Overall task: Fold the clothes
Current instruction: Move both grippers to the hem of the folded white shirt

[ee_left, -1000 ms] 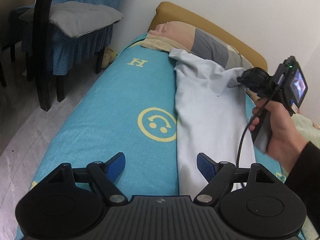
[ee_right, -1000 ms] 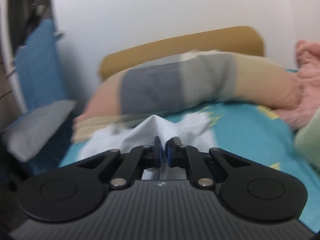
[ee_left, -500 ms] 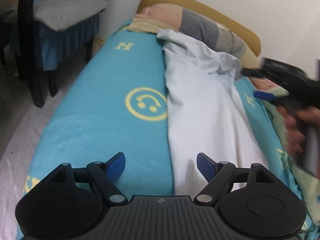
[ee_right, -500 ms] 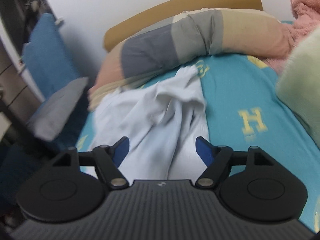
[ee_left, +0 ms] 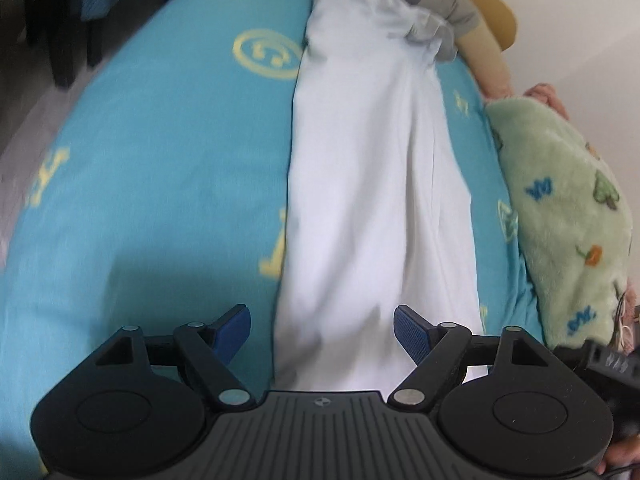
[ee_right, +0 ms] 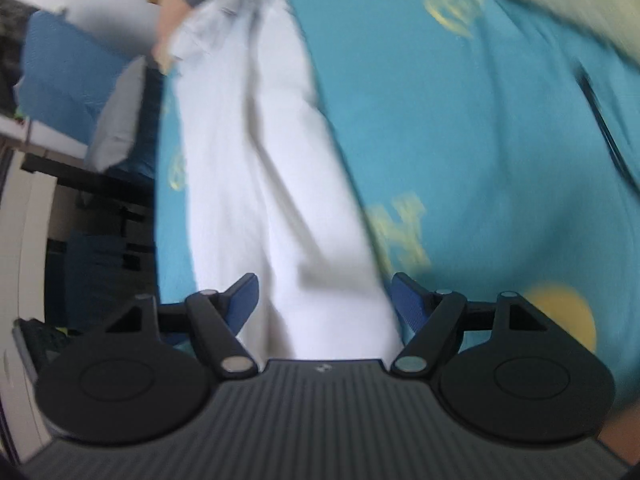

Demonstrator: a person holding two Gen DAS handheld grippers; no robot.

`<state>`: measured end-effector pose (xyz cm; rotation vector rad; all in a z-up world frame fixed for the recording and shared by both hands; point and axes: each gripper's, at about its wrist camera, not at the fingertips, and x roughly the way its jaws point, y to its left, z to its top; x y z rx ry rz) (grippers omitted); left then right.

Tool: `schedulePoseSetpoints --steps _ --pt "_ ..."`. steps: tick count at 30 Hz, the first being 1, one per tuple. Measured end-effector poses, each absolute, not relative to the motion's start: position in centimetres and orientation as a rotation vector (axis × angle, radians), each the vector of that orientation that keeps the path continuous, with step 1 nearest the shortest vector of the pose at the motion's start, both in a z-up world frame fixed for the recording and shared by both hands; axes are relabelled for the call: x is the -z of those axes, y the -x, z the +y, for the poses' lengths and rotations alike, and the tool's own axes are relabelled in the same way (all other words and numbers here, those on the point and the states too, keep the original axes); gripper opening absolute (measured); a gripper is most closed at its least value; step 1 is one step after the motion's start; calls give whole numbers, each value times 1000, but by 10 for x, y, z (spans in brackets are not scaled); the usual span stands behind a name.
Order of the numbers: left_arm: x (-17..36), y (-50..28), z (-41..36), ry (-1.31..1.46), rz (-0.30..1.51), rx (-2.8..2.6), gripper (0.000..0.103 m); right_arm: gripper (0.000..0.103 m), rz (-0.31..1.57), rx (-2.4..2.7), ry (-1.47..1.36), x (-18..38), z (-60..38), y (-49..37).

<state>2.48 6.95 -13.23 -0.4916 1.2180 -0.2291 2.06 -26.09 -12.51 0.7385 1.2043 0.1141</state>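
Observation:
A white garment [ee_left: 372, 184] lies as a long narrow strip along the teal bed sheet [ee_left: 160, 160], with its far end bunched against the pillow. My left gripper [ee_left: 322, 320] hovers open over the strip's near end, nothing pinched between its blue pads. In the blurred right wrist view the same white garment [ee_right: 264, 184] runs up from between the fingers. My right gripper [ee_right: 324, 292] stands open above it, with the cloth below the wide gap and not clamped.
A green fleece blanket [ee_left: 560, 208] lies along the right side of the bed, with pink cloth [ee_left: 544, 94] behind it. A striped pillow [ee_left: 448, 0] and a tan headboard [ee_left: 504, 16] close the far end. A blue-covered chair [ee_right: 60, 64] stands beside the bed.
My right gripper opened, let go of the garment's far end and swung back along the strip toward its near end. The left gripper tipped downward and moved over the strip, still open.

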Motion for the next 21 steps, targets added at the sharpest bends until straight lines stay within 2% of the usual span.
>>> schedulePoseSetpoints --steps 5,10,11,13,14,15,16,19,20,21 --pt "133 -16 58 444 1276 213 83 74 1231 -73 -771 134 -267 -1" --pt "133 -3 51 409 1342 193 82 76 1257 -117 -586 136 -243 2" --pt "133 1 50 405 1355 191 80 76 1266 -145 -575 136 -239 4" --pt "130 8 51 402 1362 171 63 75 1280 -199 -584 136 -234 6" --pt "129 12 52 406 1362 154 40 73 1279 -226 -595 135 -233 7" --pt "128 16 54 415 1359 141 22 70 1277 -253 -607 135 -232 9" --pt "127 18 56 423 1351 136 18 67 1268 -267 -612 133 -232 11" --pt "125 23 59 439 1335 121 17 61 1247 -271 -611 129 -233 14" --pt "126 23 59 435 1343 116 20 61 1246 -268 -609 128 -233 14" --pt "128 22 58 425 1354 109 31 60 1250 -264 -600 128 -232 14"
